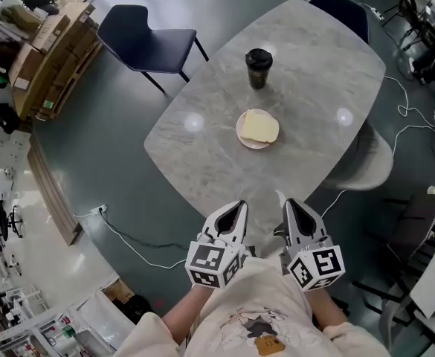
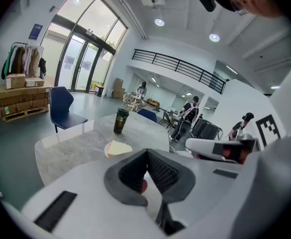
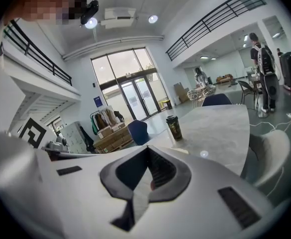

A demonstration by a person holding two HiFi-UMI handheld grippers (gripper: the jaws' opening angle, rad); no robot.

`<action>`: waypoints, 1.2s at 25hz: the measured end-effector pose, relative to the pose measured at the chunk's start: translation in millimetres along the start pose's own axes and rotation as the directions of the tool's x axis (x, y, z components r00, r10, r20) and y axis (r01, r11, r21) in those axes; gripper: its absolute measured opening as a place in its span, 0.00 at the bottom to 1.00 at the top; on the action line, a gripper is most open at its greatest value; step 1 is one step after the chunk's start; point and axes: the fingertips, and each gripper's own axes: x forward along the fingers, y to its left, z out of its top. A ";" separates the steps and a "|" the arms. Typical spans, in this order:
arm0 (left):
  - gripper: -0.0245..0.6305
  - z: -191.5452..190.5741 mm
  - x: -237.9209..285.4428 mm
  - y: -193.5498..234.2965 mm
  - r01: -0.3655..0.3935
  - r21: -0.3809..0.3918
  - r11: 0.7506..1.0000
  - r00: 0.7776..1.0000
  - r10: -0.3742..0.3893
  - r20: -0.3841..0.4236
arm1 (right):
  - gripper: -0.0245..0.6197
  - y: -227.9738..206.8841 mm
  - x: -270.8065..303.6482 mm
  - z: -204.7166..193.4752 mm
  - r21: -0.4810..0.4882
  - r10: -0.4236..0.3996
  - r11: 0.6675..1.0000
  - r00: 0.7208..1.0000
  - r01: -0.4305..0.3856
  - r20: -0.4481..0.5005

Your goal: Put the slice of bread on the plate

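On the plate point(image 1: 242, 137) lies the bread point(image 1: 260, 127) (so the task looks done). It sits straight ahead, well apart from both grippers, neither clearly nearer. Left gripper point(image 1: 239, 205) and right gripper point(image 1: 289, 203) hover off the table point(image 1: 314, 65) edge, jaws together, empty.

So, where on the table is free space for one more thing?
The table is bare left and right of the plate with the bread slice, and between it and the near edge. Only the middle is tight: cup just behind plate.
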 end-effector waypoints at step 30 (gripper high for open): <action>0.05 -79.6 -108.3 -118.2 -0.022 -0.058 0.998 0.996 0.026 0.081 | 0.04 54.5 -140.2 -34.1 -0.133 0.140 0.982 0.988 -0.131 0.059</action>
